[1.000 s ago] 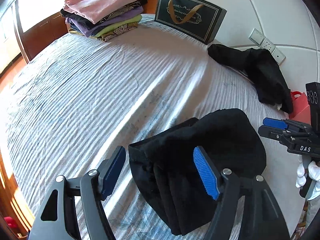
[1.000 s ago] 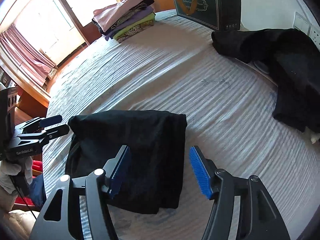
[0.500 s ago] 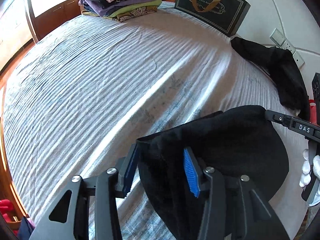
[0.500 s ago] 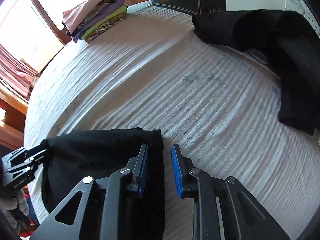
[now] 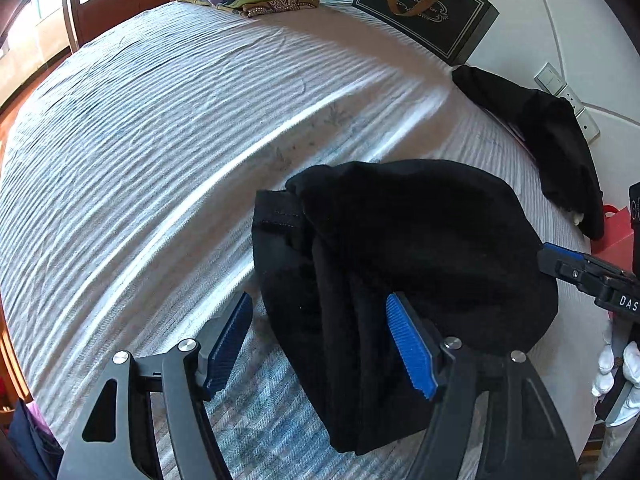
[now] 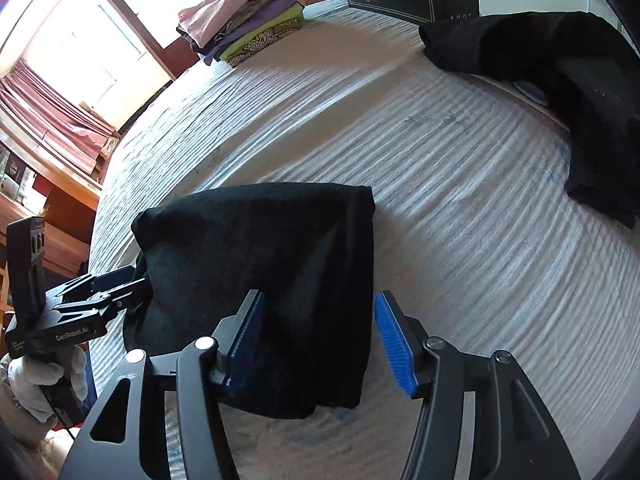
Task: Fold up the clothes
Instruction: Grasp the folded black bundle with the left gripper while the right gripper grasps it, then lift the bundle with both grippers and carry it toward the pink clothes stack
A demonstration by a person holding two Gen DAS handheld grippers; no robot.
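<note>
The folded black knit garment (image 6: pixel 276 280) lay near the bed's front edge on the pale striped cotton bedspread (image 6: pixel 460 208), well apart from the stack of folded coloured clothes (image 6: pixel 244 20) at the far corner. Both claws had just been opening: the left gripper (image 5: pixel 320 344) stood wide astride the bundle's left edge, the right gripper (image 6: pixel 316 344) wide astride its right. Neither pinched cloth, likely releasing after a fold.
</note>
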